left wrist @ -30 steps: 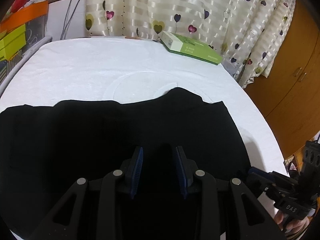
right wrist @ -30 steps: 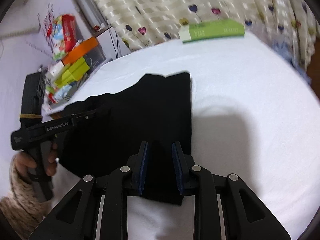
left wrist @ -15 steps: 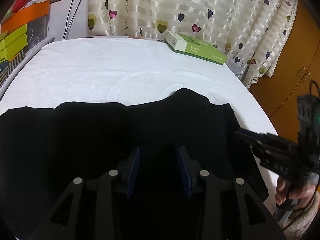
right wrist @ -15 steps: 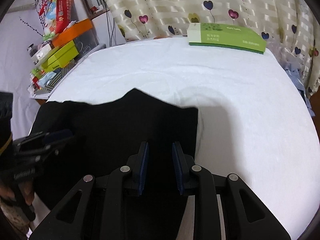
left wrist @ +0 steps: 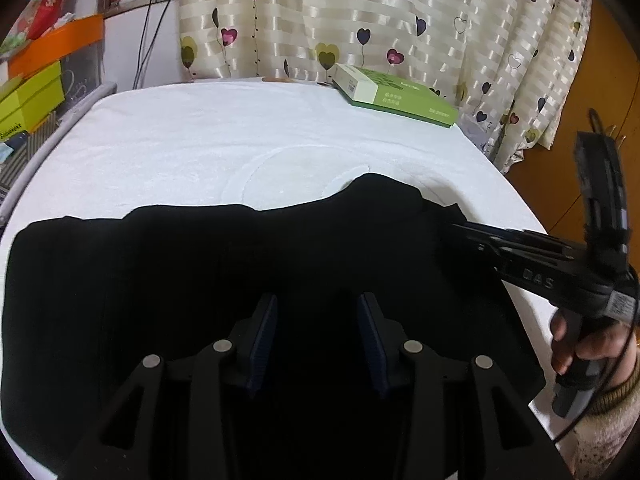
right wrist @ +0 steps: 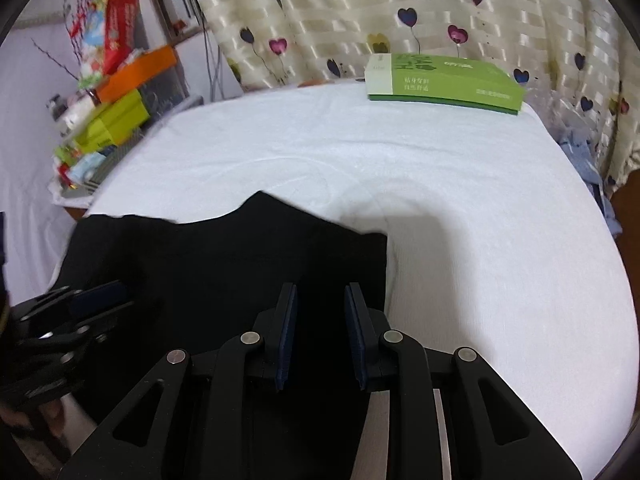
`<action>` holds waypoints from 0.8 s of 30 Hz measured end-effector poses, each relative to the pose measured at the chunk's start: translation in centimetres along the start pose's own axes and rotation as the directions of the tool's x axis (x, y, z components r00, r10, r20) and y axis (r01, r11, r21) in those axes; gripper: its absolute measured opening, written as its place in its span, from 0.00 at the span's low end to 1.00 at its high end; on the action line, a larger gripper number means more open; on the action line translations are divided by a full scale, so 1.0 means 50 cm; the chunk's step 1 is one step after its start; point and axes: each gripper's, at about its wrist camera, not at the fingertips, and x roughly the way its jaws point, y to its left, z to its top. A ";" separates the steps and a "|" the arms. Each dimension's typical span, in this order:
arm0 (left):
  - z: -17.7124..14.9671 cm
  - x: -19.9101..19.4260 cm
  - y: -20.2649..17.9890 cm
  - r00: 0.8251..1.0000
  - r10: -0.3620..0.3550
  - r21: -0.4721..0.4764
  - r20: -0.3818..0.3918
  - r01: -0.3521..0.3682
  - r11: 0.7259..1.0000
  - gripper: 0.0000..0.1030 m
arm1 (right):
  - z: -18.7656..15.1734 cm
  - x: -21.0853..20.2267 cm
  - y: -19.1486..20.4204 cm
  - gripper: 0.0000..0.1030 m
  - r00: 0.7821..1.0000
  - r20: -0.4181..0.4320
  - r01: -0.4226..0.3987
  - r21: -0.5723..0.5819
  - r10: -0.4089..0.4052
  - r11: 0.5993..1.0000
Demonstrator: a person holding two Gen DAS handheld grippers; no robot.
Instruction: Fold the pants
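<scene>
Since one second ago, the right gripper (right wrist: 321, 336) moved sideways along the black pants (left wrist: 248, 288), and the left gripper (left wrist: 317, 344) has just been opening. Both stand apart over the pants, gripping nothing. Pants lie flat on the white bed (left wrist: 224, 140).

Blk pants (left wrist: 280, 264), wht cloth (left wrist: 192, 148)

A lived-in room of a home, going by the heart-patterned curtain (left wrist: 360, 20), the wooden wardrobe doors (left wrist: 600, 120), the stacked coloured boxes (right wrist: 116, 120) along the wall, and the bench (left wrist: 200, 140) draped in white towelling.
</scene>
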 end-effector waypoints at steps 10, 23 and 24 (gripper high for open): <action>-0.042 -0.036 -0.029 0.999 0.034 0.029 0.023 -0.035 0.999 0.47 | -0.100 -0.056 0.018 0.25 1.000 -0.012 0.013 -0.012 -0.013 1.000; -0.066 -0.062 -0.048 0.997 0.067 0.061 0.037 -0.069 0.996 0.47 | -0.149 -0.111 0.029 0.25 0.998 0.053 -0.017 -0.002 0.018 1.000; -0.068 -0.063 -0.049 0.997 0.073 0.065 0.038 -0.076 0.995 0.47 | -0.152 -0.099 0.029 0.25 1.000 0.024 0.007 -0.008 -0.007 1.000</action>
